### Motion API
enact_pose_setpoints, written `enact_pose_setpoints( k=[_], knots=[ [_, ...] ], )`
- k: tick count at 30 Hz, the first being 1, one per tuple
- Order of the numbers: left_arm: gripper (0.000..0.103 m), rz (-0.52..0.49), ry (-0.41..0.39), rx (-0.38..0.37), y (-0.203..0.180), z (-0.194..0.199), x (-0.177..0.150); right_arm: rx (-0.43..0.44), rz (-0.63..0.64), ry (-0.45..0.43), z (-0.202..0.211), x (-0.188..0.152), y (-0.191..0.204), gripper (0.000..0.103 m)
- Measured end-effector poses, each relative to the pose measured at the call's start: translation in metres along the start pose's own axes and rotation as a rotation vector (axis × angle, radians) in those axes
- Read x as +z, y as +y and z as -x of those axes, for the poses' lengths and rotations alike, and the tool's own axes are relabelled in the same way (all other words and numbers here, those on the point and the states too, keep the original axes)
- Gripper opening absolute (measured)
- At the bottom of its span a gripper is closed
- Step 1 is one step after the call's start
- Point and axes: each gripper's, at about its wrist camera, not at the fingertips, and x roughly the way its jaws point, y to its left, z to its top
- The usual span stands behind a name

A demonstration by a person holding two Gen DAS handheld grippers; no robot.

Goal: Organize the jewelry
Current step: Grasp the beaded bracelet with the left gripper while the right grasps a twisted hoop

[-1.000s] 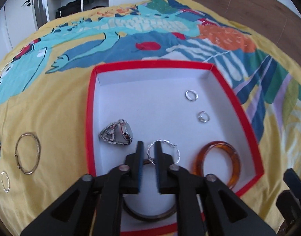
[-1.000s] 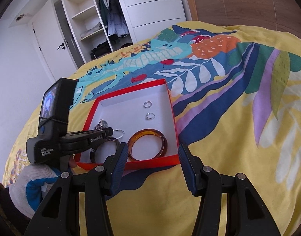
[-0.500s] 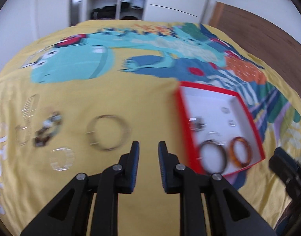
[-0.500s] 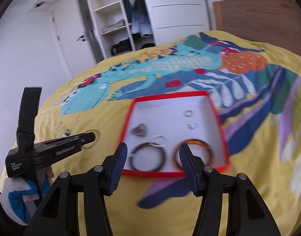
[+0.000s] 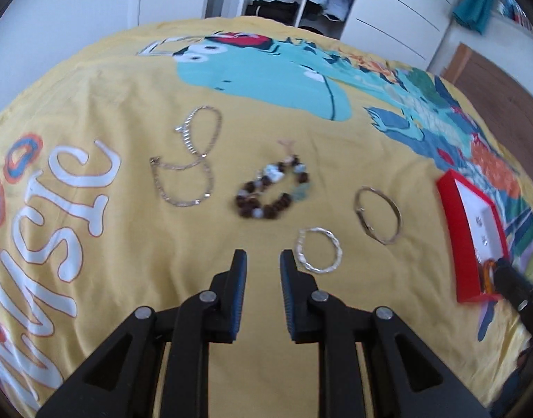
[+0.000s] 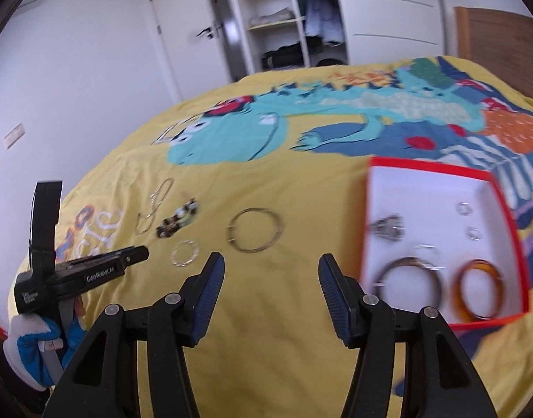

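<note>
Yellow dino bedspread [image 5: 134, 83] fills both views, wardrobe [image 6: 284, 17] behind. Left gripper [image 5: 259, 266] hovers released, nothing between its fingers — twisted hoop [image 5: 318, 250] lies just off its tip at 2 o'clock, thin bangle [image 5: 378, 215] beyond, beads [image 5: 271, 191] at 12, chain [image 5: 190, 163] at 11. Right gripper [image 6: 270, 280] is wide open too, empty. Red box [image 6: 437, 170] sits at its 2 o'clock, holding bangles, small rings and a watch — slightly blurred.

Matt printed yellow cloth bedspread [image 5: 127, 278], shiny twisted silver metal bangle [image 5: 318, 250], glossy amber plastic bangle [image 6: 478, 288], matt red cardboard box [image 6: 512, 233].
</note>
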Motion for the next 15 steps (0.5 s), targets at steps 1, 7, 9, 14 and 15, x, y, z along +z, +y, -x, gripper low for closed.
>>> enact_pose_setpoints(
  k=[1, 7, 9, 14, 15],
  knots=[
    [0.019, 0.027, 0.005, -0.015, 0.007, -0.002, 0.001, 0.018, 0.004, 0.015, -0.009, -0.001, 0.007, 0.056],
    [0.019, 0.143, 0.027, -0.104, 0.029, -0.020, 0.015, 0.084, 0.016, 0.079, -0.050, -0.008, 0.029, 0.056],
    [0.019, 0.169, 0.029, -0.122, 0.032, -0.028, 0.021, 0.102, 0.023, 0.099, -0.065, -0.011, 0.035, 0.056],
    [0.019, 0.225, 0.040, -0.125, 0.033, -0.048, 0.033, 0.135, 0.035, 0.119, -0.093, -0.009, 0.043, 0.056],
    [0.019, 0.234, 0.043, -0.122, 0.035, -0.052, 0.034, 0.139, 0.038, 0.123, -0.097, -0.008, 0.044, 0.056]
  ],
)
